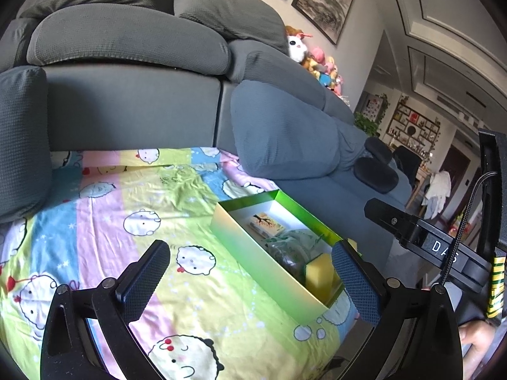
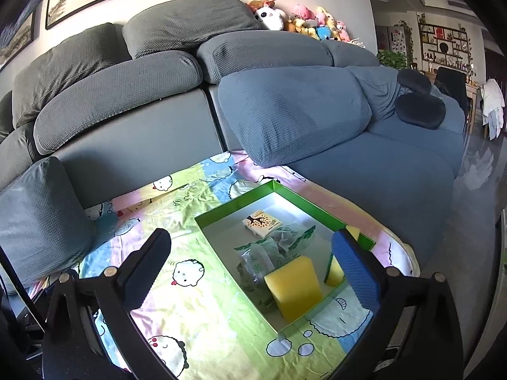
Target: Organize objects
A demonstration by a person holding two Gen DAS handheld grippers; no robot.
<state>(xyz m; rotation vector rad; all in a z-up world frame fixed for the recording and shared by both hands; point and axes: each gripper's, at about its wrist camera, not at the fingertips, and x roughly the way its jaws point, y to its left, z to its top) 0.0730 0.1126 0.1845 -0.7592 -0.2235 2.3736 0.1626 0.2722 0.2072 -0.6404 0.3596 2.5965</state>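
A green box (image 1: 253, 253) (image 2: 234, 204) lies on the cartoon-print cloth (image 1: 196, 285) (image 2: 196, 300). Inside it are a small printed packet (image 1: 265, 225) (image 2: 261, 223), a crumpled plastic bag (image 1: 291, 248) (image 2: 269, 250) and yellow sponges (image 1: 318, 277) (image 2: 293, 286). A second sponge (image 2: 336, 270) leans on the box's right wall. My left gripper (image 1: 253, 272) is open and empty, above the cloth, its right finger over the box's near corner. My right gripper (image 2: 253, 266) is open and empty, above the box's near end. The right gripper's body (image 1: 421, 240) shows at the right of the left wrist view.
A grey sofa (image 1: 133, 95) (image 2: 142, 104) with loose cushions stands right behind the cloth. A blue sofa section (image 1: 285, 133) (image 2: 364, 145) lies to the right. Plush toys (image 1: 317, 60) (image 2: 301, 20) sit on the sofa back. The cloth-covered surface ends near the box's right side.
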